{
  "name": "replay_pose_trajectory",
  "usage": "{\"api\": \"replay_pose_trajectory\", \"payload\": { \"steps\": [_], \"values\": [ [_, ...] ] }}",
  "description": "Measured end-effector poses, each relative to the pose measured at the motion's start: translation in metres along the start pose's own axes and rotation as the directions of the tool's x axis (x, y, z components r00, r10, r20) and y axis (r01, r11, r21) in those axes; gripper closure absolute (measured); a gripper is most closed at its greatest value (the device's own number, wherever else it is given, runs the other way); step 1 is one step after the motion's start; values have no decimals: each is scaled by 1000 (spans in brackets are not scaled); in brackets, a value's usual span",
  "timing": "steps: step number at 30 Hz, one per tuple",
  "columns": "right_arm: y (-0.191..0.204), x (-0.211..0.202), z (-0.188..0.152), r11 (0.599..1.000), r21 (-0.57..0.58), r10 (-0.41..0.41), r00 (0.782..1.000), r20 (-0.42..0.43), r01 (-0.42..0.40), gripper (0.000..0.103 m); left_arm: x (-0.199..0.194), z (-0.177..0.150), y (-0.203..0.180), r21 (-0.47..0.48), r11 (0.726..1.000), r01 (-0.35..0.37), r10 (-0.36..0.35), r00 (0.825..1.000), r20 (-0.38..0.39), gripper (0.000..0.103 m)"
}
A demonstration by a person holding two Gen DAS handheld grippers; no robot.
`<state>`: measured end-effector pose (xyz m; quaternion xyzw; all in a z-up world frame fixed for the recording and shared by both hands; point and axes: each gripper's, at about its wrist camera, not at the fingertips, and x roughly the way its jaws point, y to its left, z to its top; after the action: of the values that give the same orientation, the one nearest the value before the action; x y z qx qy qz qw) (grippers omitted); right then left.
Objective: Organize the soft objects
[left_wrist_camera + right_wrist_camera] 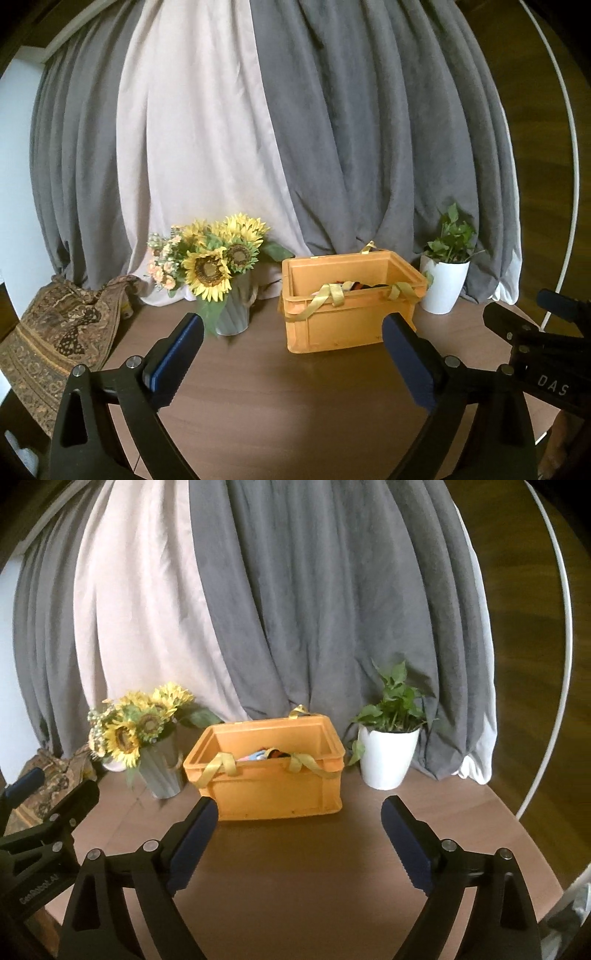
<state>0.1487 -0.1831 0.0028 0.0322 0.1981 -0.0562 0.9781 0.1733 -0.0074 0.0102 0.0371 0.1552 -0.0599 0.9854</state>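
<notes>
Both claws stand wide apart and hold nothing: the left claw (291, 328) and the right claw (299, 812) hover over the bare brown table (295, 406). From the left claw, the orange crate (347, 306) sits at about one o'clock, with soft things (271, 755) inside and yellow ribbons (325, 299) draped over its near wall. Sunflowers (210, 266) in a vase stand at eleven o'clock, a potted plant (445, 280) at two o'clock beside the crate.
</notes>
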Motion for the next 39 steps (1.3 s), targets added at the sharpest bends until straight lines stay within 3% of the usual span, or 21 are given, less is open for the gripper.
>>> {"api": "replay_pose_trajectory", "payload": {
  "steps": [21,39],
  "values": [
    [-21,-144,-56,1000,-11,11,998,57,-10,12,-144,-37,-21,5,1000,-16,16,999,44,0],
    [-23,-189,-65,999,-17,39,994,99,-38,12,-188,-42,-16,2,999,-45,44,996,77,0]
  ]
}}
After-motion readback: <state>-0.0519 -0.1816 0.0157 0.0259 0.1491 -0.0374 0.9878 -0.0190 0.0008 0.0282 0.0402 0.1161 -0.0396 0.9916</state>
